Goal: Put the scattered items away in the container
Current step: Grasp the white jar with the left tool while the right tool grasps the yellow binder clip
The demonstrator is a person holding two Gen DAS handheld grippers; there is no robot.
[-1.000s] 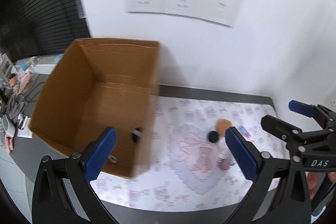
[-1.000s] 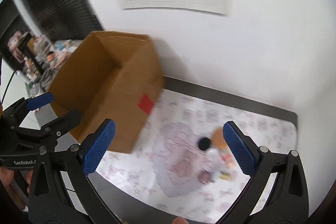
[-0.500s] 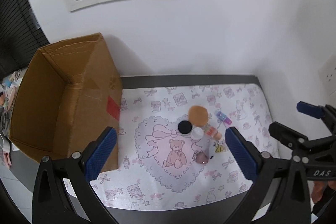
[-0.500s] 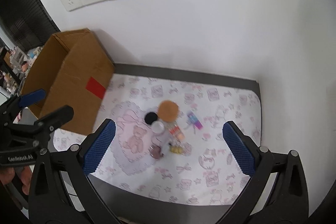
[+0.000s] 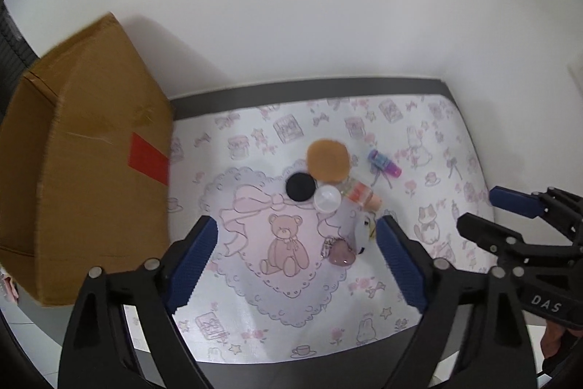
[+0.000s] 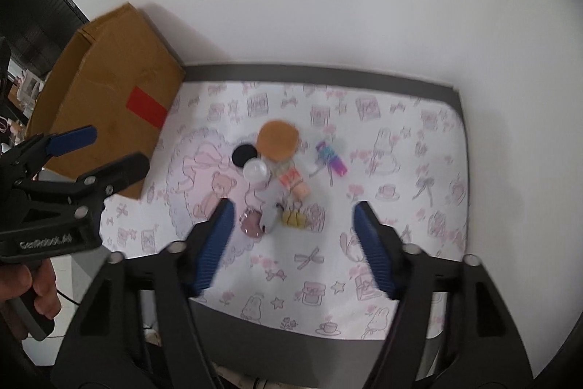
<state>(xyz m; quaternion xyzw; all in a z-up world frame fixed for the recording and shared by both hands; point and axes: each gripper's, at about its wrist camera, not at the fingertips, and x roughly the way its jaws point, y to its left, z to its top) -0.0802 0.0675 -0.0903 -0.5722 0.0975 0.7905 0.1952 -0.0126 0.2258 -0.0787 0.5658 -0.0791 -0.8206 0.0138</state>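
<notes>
Both my claws hang above the patterned mat [image 5: 291, 312], pointing steeply down, with nothing gripped. My left gripper [image 5: 295, 261] has its jaws wide and closing, the printed bear and a pink heart-shaped trinket [image 5: 341, 255] lying on the mat below the gap, untouched. My right gripper [image 6: 291, 243] stands narrower, its jaws closing too, over bare mat just in front of the pile.

The scattered items sit clustered near the mat's middle: a tan round puff [image 6: 278, 139], a black disc [image 6: 245, 155], a white cap [image 6: 257, 170], an orange tube [image 6: 296, 185], a purple tube [image 6: 331, 158] a little apart, and a small yellow thing [image 6: 294, 217] that may be a charm, too blurred to tell. The cardboard box [image 5: 91, 170] stands at the mat's left edge, well apart from them.
</notes>
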